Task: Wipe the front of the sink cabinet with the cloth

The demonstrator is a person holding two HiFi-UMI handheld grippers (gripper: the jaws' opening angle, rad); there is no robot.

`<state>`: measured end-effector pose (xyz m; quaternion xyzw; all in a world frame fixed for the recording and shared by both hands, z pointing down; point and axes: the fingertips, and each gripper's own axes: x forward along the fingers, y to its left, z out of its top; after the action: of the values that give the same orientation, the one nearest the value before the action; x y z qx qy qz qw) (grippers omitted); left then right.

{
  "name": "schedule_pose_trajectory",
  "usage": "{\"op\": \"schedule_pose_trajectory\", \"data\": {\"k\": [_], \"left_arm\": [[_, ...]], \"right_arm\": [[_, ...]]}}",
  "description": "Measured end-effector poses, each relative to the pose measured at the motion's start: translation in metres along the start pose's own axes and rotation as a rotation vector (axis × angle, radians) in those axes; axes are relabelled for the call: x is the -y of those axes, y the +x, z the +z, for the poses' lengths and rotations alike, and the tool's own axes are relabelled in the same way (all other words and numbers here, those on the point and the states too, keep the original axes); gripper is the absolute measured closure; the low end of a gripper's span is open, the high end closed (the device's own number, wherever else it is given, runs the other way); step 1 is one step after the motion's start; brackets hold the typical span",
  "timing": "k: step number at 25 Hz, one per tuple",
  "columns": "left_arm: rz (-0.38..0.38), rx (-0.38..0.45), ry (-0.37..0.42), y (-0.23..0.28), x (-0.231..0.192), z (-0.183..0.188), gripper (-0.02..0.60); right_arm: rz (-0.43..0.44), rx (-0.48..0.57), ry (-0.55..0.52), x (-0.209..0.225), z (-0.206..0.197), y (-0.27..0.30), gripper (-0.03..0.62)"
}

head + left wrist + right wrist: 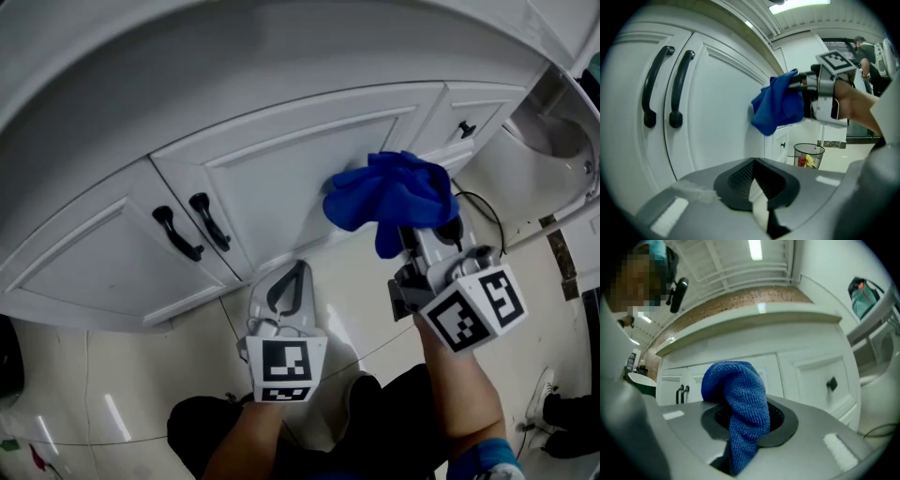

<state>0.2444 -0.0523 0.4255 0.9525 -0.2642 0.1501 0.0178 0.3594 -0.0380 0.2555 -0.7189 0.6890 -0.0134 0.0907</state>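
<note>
Blue, nubby cloth (pixel 737 401) is clamped in my right hand-held gripper (pixel 743 427). One bunched fold rises above the closed jaws and a tail hangs below them. In the head view the cloth sits against the white front of the sink cabinet (pixel 281 183), on the door panel right of the two black handles (pixel 192 227). From the left gripper view it seems to touch the door, though I cannot be sure.

I judge the cloth soft, light and limp. It will crumple instead of pushing back, so the grip belongs on the thick gathered middle, leaving a loose pad to press flat on the paint. It should not slip or break.

My left hand-held gripper (pixel 757 183) hangs lower, near the floor, with its jaws together and nothing between them.

The cabinet doors are shut, so whatever is inside stays hidden. Beyond the cabinet, in the left gripper view, a see-through waste bin (pixel 808 154) stands on the floor, and it holds some red and yellow litter.
</note>
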Motion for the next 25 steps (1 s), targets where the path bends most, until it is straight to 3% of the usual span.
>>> {"op": "schedule_pose_trajectory", "data": {"k": [4, 8, 15, 25], "left_arm": [[0.013, 0.020, 0.008, -0.005, -0.004, 0.005, 0.578], [0.017, 0.023, 0.025, -0.008, -0.006, 0.006, 0.578], [0.021, 0.002, 0.038, -0.010, -0.008, 0.000, 0.578], [0.019, -0.017, 0.033, -0.006, -0.010, -0.007, 0.578]], "right_arm": [[-0.067, 0.234, -0.127, 0.007, 0.078, -0.012, 0.513], [-0.099, 0.307, -0.097, 0.031, 0.099, -0.007, 0.519], [-0.103, 0.234, -0.049, 0.058, 0.072, 0.013, 0.520], [-0.151, -0.060, -0.015, 0.081, -0.037, 0.018, 0.519]]}}
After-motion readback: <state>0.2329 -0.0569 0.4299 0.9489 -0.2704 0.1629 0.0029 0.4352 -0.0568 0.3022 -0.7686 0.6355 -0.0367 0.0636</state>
